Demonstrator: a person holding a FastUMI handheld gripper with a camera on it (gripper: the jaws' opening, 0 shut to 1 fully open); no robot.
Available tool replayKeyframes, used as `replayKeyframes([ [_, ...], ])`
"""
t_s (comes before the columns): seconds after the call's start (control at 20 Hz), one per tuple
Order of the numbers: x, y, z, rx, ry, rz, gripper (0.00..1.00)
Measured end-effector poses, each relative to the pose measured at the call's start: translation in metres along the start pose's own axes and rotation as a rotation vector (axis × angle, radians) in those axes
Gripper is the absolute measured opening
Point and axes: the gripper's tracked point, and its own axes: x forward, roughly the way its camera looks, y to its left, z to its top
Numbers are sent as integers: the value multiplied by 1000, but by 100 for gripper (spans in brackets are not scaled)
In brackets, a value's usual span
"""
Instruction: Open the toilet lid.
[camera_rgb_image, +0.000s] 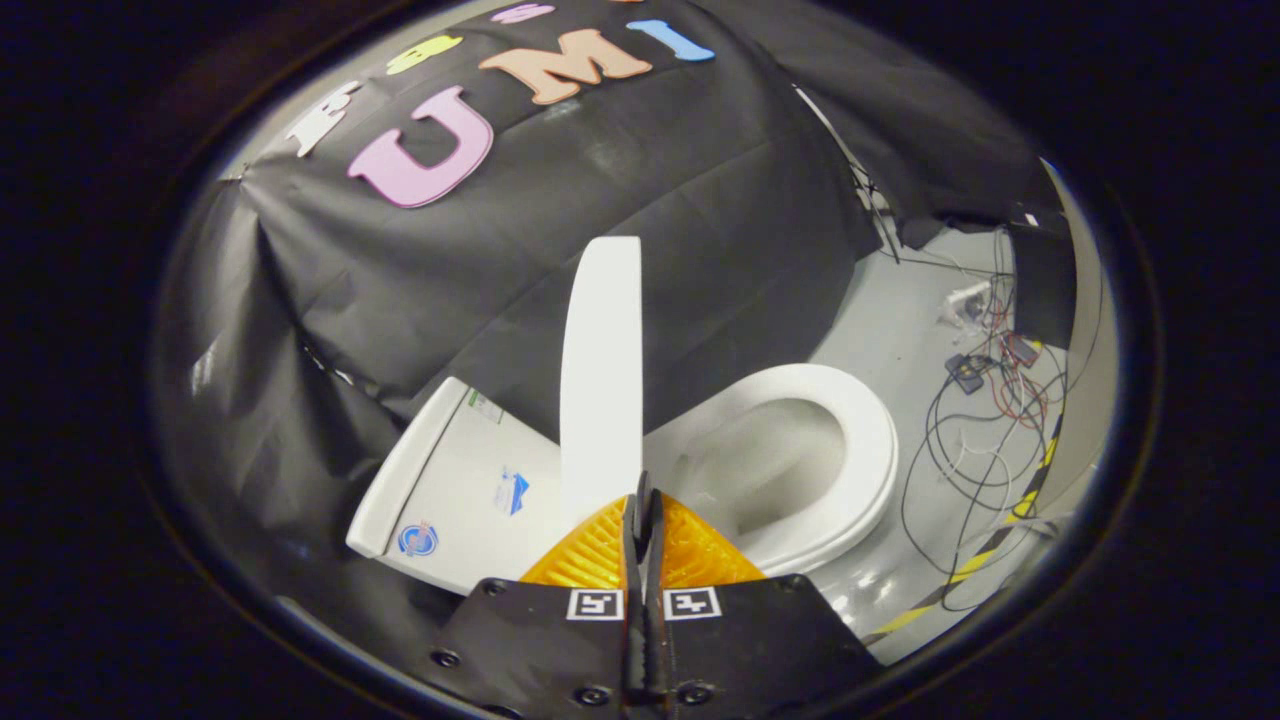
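The black cloth wall (700, 200) is seen draped behind the fixture, with creases running down to the grey floor (900, 330). A white ceramic toilet (800, 560) is seen ahead of the gripper, tilted in the view. Its white cistern top (450, 480), bearing small stickers, is seen just beside the fingers on one side, against the cloth. The white oval seat ring (870, 450) is found lying down on the bowl on the other side, and the bowl is exposed. The smooth white plastic toilet lid (600, 370) is found raised, standing edge-on and near upright between cistern and seat, directly beyond the fingertips. A tangle of black, red and white cables (985, 420) with small boxes is noted on the floor well beyond the seat, and a yellow-and-black striped tape strip (1000, 540) is laid near it. The gripper (641, 500) is noted with its fingers pressed together, nothing pinched between them, their tips at the lid's lower edge; contact cannot be told.
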Motion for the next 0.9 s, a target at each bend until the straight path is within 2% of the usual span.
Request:
replayKeyframes([
  [0.3, -2, 32, 4, -76, 15, 9, 1],
  [0.6, -5, 81, -1, -212, 38, 36, 1],
  [0.9, -4, 110, -6, -306, 35, 27, 1],
])
